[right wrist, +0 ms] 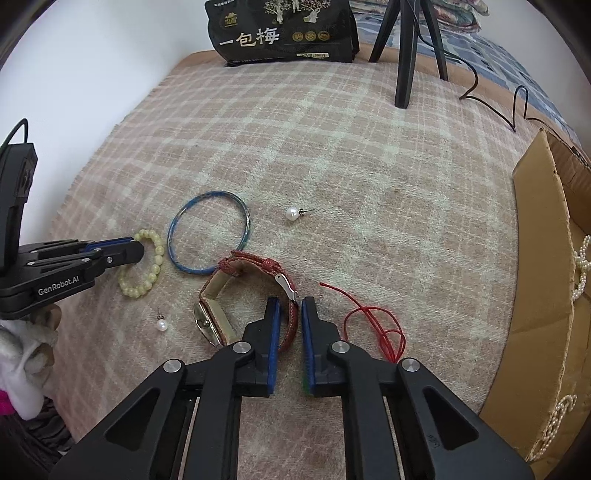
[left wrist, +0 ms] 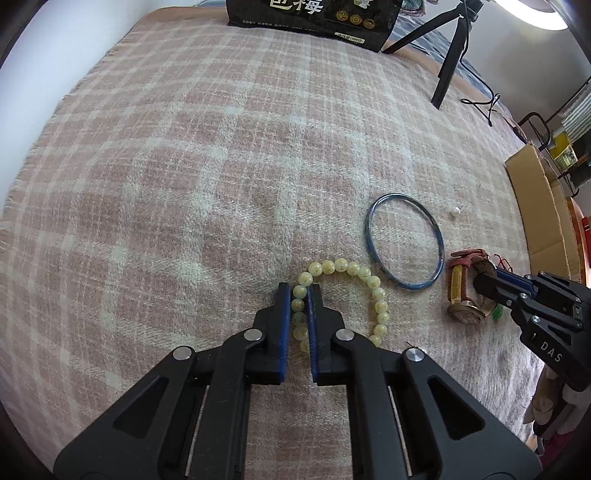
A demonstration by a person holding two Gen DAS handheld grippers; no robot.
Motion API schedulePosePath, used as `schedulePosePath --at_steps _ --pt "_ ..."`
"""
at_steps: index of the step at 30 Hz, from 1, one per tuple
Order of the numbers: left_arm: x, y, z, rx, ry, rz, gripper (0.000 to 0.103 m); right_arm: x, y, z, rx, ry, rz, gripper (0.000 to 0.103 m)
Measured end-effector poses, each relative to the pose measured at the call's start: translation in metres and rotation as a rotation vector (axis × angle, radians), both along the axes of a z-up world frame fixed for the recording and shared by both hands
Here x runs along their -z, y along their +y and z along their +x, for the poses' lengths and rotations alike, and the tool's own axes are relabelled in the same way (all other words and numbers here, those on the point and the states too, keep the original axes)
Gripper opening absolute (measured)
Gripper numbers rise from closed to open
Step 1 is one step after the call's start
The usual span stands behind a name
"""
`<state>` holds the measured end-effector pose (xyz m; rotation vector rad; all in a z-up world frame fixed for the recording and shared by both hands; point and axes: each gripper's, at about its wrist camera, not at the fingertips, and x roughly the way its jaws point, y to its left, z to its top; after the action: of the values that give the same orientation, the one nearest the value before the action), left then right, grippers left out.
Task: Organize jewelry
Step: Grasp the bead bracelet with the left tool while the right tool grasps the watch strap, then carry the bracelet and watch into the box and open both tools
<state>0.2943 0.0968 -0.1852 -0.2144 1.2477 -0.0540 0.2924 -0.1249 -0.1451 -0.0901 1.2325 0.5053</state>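
A pale yellow bead bracelet [left wrist: 380, 306] lies on the pink plaid cloth [left wrist: 184, 166]. My left gripper [left wrist: 298, 288] is shut on its left side, with beads pinched between the blue pads. To the right, a watch [right wrist: 211, 318] with a red woven strap lies on its side. My right gripper [right wrist: 290, 302] is shut on that strap near the buckle. The right wrist view shows the left gripper [right wrist: 137, 252] on the bracelet [right wrist: 157, 264], and the left wrist view shows the right gripper [left wrist: 484, 282] at the watch [left wrist: 463, 295].
A blue bangle [right wrist: 246, 226] lies between bracelet and watch. Two pearl earrings [right wrist: 291, 213] [right wrist: 161, 325] and a red cord [right wrist: 373, 325] lie loose. A cardboard box [right wrist: 535, 258] holding pearl strands stands at the right. A black snack bag [right wrist: 284, 33] and tripod [right wrist: 404, 55] stand at the back.
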Motion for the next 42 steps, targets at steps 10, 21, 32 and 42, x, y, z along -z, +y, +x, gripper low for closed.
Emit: schedulePosePath --at_steps 10,21,32,42 --pt "-0.017 0.001 -0.012 0.003 -0.070 0.003 0.005 -0.008 0.001 -0.004 -0.002 -0.047 0.000 0.005" --pt "-0.050 -0.011 -0.029 0.036 -0.175 0.033 0.005 -0.032 0.003 -0.017 -0.025 -0.119 -0.006 0.005" --pt "-0.084 -0.030 -0.048 0.076 -0.255 -0.003 0.005 -0.066 -0.025 -0.030 -0.005 -0.205 -0.005 0.005" --pt "-0.107 -0.077 -0.058 0.176 -0.305 -0.034 0.005 -0.095 -0.084 -0.031 0.090 -0.267 0.007 0.005"
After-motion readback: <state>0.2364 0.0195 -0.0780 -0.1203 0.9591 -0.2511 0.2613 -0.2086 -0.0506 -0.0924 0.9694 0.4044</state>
